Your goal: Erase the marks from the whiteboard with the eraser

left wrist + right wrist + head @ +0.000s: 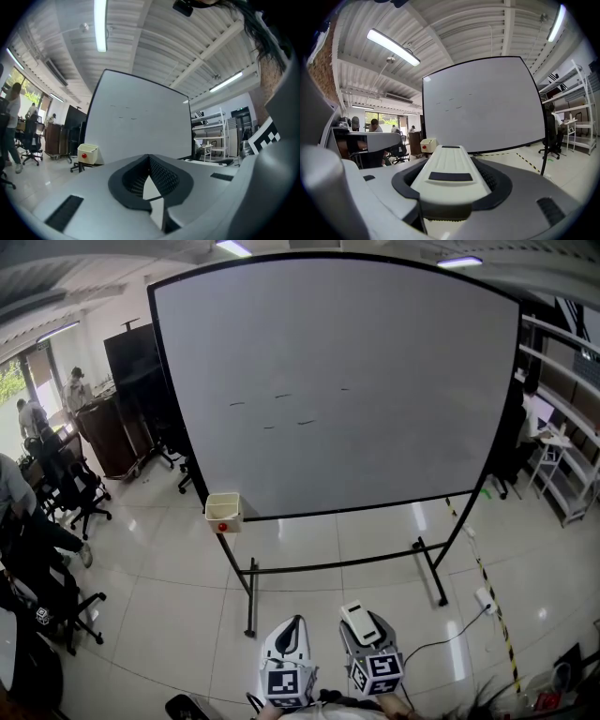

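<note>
A large whiteboard (375, 362) on a black wheeled stand faces me, with several short dark marks (305, 422) near its middle. Both grippers are low at the bottom of the head view, well short of the board. My right gripper (364, 626) is shut on a white eraser (356, 620), which lies lengthwise between its jaws (450, 171) and points toward the whiteboard (487, 108). My left gripper (293, 624) is shut with nothing in it; in the left gripper view its tips meet (149, 159) below the whiteboard (140, 126).
A cream box with a red dot (223, 512) hangs at the board's lower left corner. The stand's feet (251, 624) rest on the tiled floor. Office chairs (80, 493) and people are at the left, shelving (567, 465) at the right, and a power strip (486, 599) with its cable on the floor.
</note>
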{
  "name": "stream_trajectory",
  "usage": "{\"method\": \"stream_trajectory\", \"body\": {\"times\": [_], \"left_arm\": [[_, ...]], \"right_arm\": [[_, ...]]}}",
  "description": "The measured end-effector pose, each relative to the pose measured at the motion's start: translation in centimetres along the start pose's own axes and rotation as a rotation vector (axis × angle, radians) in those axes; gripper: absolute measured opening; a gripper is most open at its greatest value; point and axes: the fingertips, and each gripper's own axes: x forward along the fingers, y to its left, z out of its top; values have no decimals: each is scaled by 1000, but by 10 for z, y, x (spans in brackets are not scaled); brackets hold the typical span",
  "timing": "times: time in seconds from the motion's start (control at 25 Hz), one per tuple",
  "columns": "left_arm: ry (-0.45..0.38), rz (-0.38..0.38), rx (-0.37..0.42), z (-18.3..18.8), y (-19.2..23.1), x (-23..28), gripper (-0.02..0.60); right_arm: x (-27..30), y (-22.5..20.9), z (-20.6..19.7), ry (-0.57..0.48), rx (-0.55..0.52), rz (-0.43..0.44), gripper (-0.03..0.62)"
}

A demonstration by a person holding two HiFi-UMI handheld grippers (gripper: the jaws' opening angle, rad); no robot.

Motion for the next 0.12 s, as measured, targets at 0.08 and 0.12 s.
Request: {"method": "stream_trajectory", "body": {"times": [0.08, 0.12], "left_arm": [[1, -3, -4, -1, -4, 0, -9], [1, -5, -6, -2, -6, 0, -9]], "right_arm": [[-3, -2, 1, -2, -3, -2, 273], [-4, -3, 2, -3, -4, -2, 273]]}}
